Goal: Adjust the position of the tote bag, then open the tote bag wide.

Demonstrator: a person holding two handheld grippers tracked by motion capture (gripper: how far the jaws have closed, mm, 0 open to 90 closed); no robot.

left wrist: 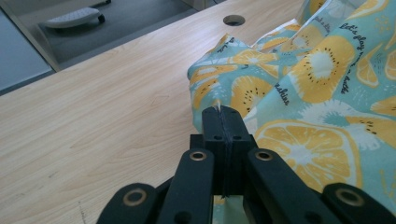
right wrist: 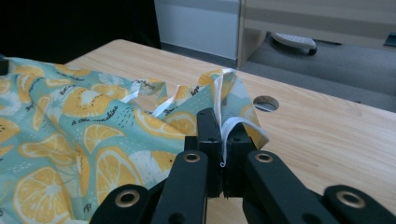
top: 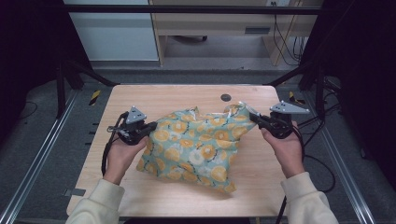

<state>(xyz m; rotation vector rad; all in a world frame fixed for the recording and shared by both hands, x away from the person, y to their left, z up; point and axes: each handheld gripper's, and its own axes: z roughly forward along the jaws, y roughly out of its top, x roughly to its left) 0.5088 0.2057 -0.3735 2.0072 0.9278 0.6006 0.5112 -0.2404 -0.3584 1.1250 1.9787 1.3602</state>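
The cloth (top: 196, 144), one piece printed with orange slices, lies crumpled mid-table (top: 140, 95). My left tongs (left wrist: 223, 112) pinch its left edge; my right tongs (right wrist: 219, 135) clamp its white-hemmed far-right corner. Both bites look shallow, so pulling apart hard could slip an edge free, I reckon. Two tongs, one cloth.
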